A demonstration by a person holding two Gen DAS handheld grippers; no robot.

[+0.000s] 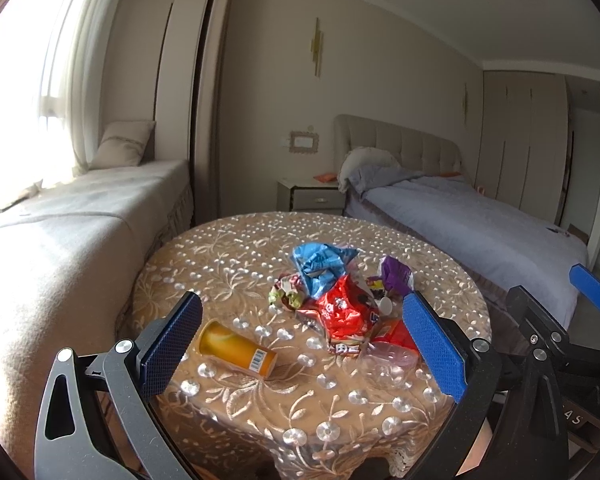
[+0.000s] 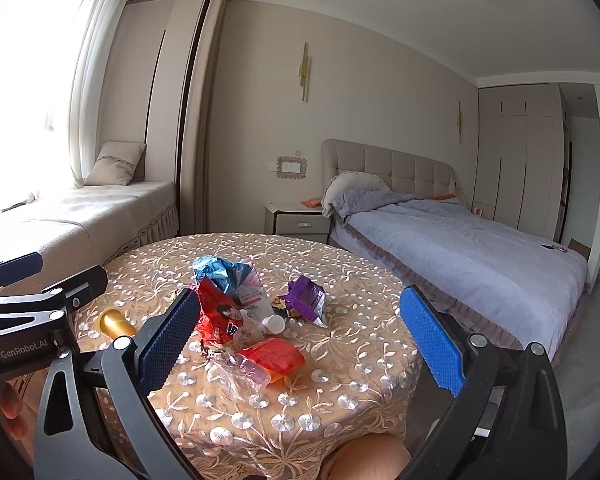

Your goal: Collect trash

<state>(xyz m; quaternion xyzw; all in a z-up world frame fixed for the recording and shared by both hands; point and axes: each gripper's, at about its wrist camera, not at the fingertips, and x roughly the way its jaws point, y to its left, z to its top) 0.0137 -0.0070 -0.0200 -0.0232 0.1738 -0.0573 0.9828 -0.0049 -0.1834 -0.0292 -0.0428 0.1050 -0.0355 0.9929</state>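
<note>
**Trash heap on the counter, both grippers poised and empty**

The left gripper hangs over the near edge of the round counter, its jaws wide apart and holding nothing; the right gripper hangs likewise, spread and empty. The trash sits mid-counter: a blue wrapper, a red packet, a purple wrapper and a crushed clear bottle bunched together; an orange bottle lies on its side, apart to the left.

I judge the orange bottle the left gripper's easiest first pick; close across its round body, not its ends, lest it roll. Crinkled wrappers want a pinch on a raised fold.

A small white cap lies among the wrappers and could scatter; no bin shows; the bed stands close on the right.
</note>
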